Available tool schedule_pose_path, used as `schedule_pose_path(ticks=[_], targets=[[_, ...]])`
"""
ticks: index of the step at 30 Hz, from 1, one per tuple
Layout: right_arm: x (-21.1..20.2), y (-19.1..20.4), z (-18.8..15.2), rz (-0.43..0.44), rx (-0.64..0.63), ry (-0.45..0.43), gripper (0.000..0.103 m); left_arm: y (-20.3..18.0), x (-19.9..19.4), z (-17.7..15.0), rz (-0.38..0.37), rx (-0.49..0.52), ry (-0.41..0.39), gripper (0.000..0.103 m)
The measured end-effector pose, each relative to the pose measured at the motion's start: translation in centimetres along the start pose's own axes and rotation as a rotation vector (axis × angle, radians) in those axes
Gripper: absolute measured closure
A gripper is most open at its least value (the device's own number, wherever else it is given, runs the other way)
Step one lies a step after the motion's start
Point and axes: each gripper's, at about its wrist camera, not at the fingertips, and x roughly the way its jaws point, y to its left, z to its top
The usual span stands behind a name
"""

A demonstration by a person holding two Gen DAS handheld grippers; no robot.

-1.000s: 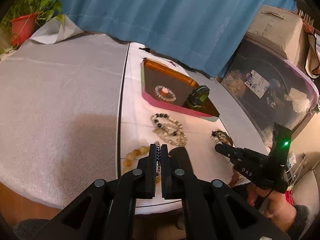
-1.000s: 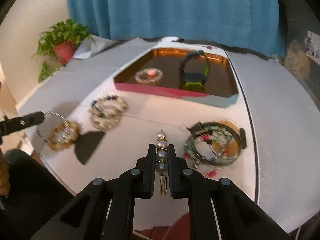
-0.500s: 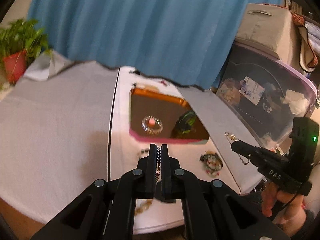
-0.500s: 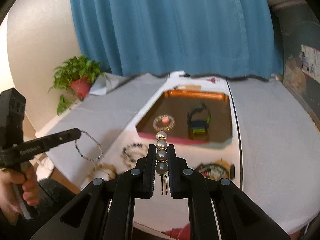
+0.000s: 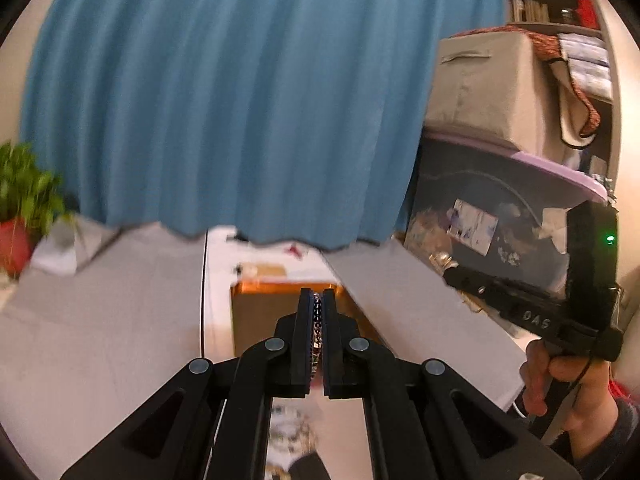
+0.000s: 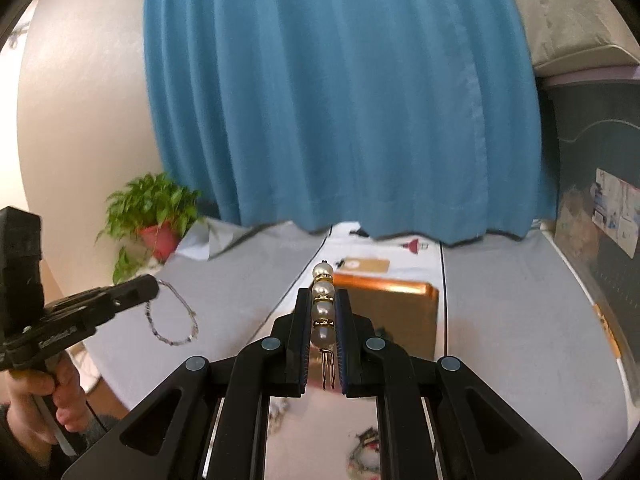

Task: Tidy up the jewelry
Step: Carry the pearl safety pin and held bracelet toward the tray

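Observation:
My left gripper (image 5: 317,294) is shut on a thin dark-beaded bracelet (image 5: 317,320), held well above the table. In the right wrist view that bracelet (image 6: 173,317) hangs as a loop from the left gripper (image 6: 149,286). My right gripper (image 6: 323,300) is shut on a pearl hair pin (image 6: 323,307), whose gold prongs point back between the fingers. From the left wrist view the right gripper (image 5: 450,273) shows at the right edge, a hand (image 5: 560,380) around its handle. The orange-rimmed brown tray (image 6: 400,308) lies ahead, partly behind both grippers.
Blurred loose jewelry (image 6: 364,448) lies on the white cloth below the fingers. A potted plant (image 6: 154,220) stands at the table's far left. A blue curtain (image 6: 340,100) hangs behind, and storage boxes (image 5: 500,184) stand on the right.
Both grippers have risen high above the table with their pieces still held. The tray and loose jewelry have dropped low in both views.

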Motion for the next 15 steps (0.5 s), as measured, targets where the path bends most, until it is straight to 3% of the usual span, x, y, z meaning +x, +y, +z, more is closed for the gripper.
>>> schedule_pose_path(ticks=[5, 13, 15], targets=[[1.7, -0.8, 0.6, -0.043, 0.010, -0.001, 0.091, 0.0, 3.0, 1.2, -0.020, 0.022, -0.013, 0.102], [8.8, -5.9, -3.5, -0.085, 0.065, 0.125, 0.091, 2.7, 12.0, -2.9, -0.031, -0.061, 0.125, 0.102], [9.9, -6.8, -4.3, -0.091, 0.067, 0.147, 0.091, 4.1, 14.7, -4.6, -0.019, -0.086, 0.191, 0.102]])
